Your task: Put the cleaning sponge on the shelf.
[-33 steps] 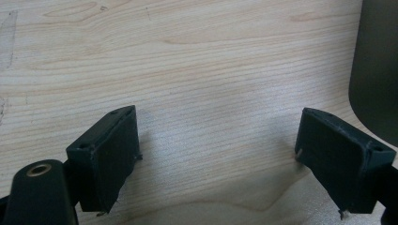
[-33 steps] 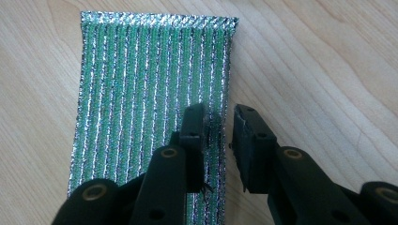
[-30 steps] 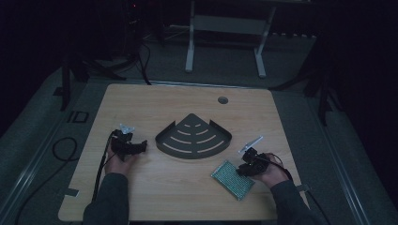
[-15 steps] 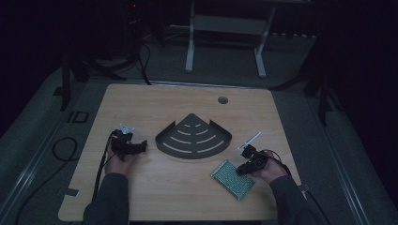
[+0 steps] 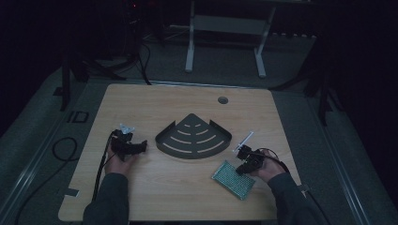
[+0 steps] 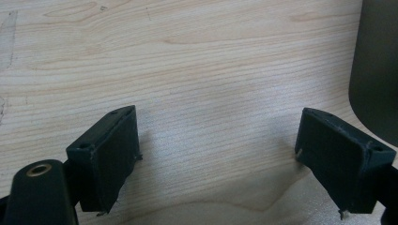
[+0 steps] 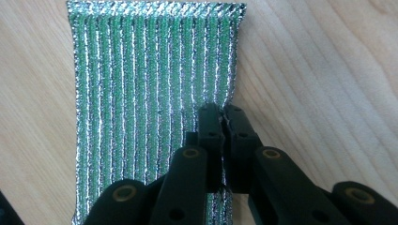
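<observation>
1. Looking down from the high view, I am seeing a wooden table (image 5: 155,101) with a dark fan-shaped rack (image 5: 193,137) lying flat near its middle.
2. I am holding the left gripper (image 5: 136,147) at the left side of the table, just left of the rack, with the hand (image 5: 117,161) behind it.
3. In the left gripper view its jaws are standing wide apart over bare wood, gripping nothing, and the dark edge of the rack (image 6: 375,70) is showing at the right.
4. I am holding the right gripper (image 5: 241,169) at the near right, at the edge of a green and silver scouring pad (image 5: 232,179) lying flat on the table, near the rack's right corner but apart from it.
5. In the right gripper view the right gripper (image 7: 221,118) is pinching the right edge of the scouring pad (image 7: 141,84); its jaws are pressing together with the pad's rim between them.
</observation>
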Motion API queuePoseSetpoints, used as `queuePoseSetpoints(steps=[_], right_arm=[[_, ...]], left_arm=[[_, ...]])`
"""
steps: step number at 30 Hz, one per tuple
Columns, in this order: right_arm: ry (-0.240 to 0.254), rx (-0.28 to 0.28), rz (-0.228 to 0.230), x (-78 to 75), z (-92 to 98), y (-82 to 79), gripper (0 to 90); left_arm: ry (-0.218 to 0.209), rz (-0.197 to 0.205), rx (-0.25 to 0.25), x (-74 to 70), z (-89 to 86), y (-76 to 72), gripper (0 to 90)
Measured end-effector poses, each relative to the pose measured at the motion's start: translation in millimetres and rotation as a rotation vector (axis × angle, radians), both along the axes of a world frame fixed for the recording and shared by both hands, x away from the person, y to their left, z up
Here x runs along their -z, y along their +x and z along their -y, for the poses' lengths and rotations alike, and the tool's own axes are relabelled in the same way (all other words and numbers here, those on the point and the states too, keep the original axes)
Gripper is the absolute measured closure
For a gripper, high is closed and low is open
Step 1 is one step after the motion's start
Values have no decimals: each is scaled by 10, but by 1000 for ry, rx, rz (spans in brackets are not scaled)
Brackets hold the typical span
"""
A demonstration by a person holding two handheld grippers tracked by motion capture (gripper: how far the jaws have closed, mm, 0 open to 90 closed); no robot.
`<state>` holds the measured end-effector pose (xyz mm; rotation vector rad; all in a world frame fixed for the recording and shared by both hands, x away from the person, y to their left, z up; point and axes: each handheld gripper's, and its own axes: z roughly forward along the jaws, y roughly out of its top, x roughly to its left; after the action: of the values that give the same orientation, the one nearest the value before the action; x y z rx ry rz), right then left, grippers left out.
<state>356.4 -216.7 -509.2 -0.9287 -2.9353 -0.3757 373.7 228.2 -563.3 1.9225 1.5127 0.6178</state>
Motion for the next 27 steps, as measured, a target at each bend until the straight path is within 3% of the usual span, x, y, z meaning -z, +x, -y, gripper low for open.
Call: queuePoseSetpoints(steps=[4, 27], right_arm=[[-21, 10, 25, -20, -26, -12, 884], [2, 29, 98, -340, 55, 30, 893]], left_arm=[[0, 0, 0, 0, 0, 0, 142], [0, 0, 0, 0, 0, 0, 142]])
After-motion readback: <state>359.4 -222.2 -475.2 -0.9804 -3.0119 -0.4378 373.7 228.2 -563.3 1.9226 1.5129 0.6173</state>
